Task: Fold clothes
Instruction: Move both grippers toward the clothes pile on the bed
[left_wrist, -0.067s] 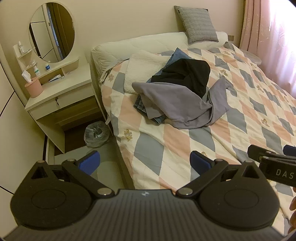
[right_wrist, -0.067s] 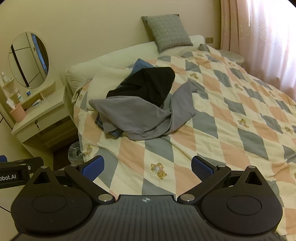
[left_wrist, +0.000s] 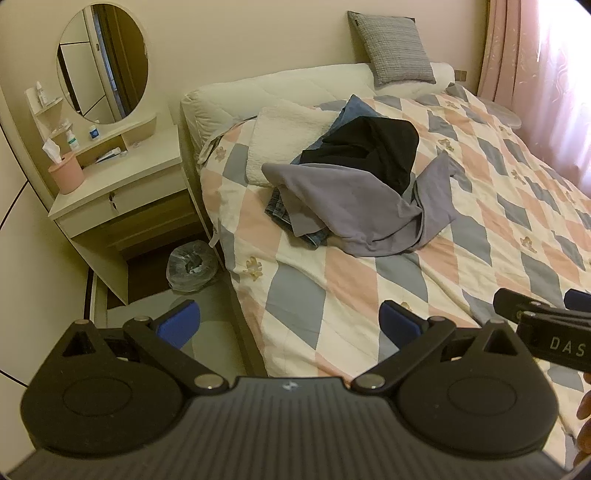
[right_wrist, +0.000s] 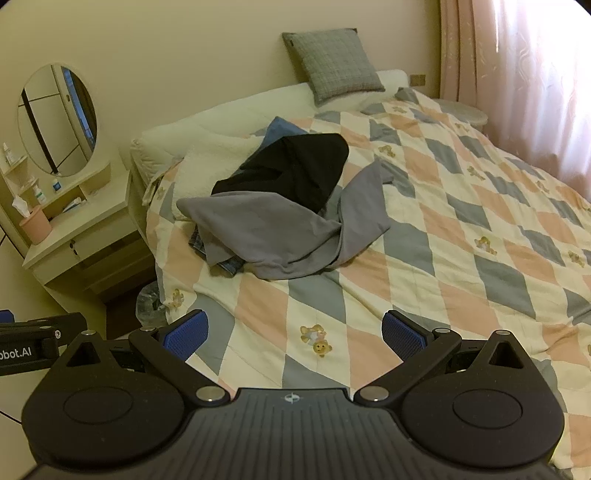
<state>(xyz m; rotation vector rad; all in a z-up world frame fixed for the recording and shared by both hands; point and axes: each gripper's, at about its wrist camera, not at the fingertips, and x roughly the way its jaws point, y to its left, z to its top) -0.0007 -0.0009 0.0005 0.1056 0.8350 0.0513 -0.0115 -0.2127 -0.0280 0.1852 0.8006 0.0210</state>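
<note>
Lying in a loose heap near the head of the bed (left_wrist: 369, 280), the clothes are unfolded and tangled together. A grey garment (left_wrist: 354, 206) spreads across the front of the pile, creased, with one flap reaching out to the right over the diamond-patterned quilt. A black garment (left_wrist: 373, 151) sits bunched on top behind it, and a blue piece (left_wrist: 351, 110) pokes out at the back. Under the grey one's left edge a bit of blue checked cloth (left_wrist: 280, 210) shows. A white fleecy item (left_wrist: 288, 133) lies just beside the heap on the left.

Both grippers hover over the near edge of the bed, well apart from the pile. The left gripper (left_wrist: 290, 325) has its blue pads spread wide with nothing between them; the right gripper (right_wrist: 293, 332) is likewise spread and empty. A grey cushion (right_wrist: 332, 64) leans on the wall behind the headboard, and a dresser (left_wrist: 122, 184) with an oval mirror stands to the left.
</note>
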